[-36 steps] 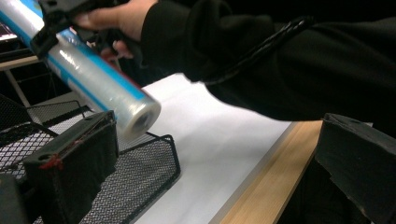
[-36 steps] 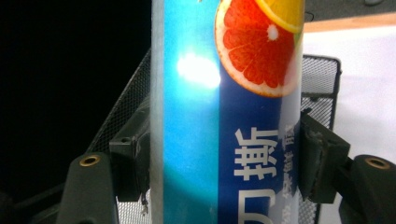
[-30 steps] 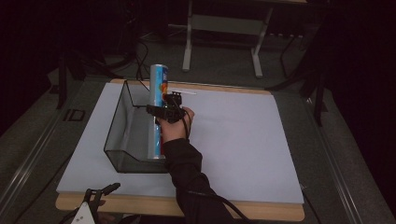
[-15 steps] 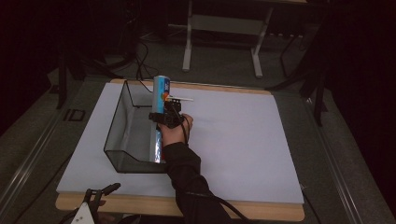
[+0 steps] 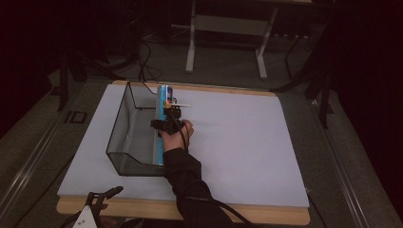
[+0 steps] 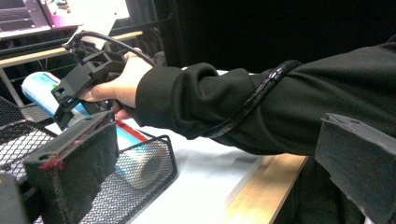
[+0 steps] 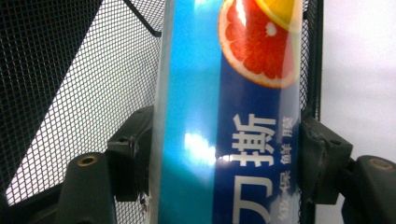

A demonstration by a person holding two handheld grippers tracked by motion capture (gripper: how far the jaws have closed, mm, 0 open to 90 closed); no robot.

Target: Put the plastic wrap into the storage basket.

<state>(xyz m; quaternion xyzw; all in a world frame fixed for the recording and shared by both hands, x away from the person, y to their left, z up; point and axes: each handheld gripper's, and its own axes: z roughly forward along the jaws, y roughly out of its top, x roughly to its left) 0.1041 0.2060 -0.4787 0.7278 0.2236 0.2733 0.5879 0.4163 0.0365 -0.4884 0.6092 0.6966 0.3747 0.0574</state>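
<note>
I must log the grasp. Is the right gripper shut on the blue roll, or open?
Shut on it: in the right gripper view both jaws of the right gripper press the sides of the blue roll.

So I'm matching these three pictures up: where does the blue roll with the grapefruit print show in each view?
High view: the blue roll lies along the mesh basket's right wall, under the right gripper.
Left gripper view: left side, its open end resting inside the basket's near corner.
Right gripper view: centre, running top to bottom, clamped between the jaws.
Shared landmark: the black mesh basket.
</note>
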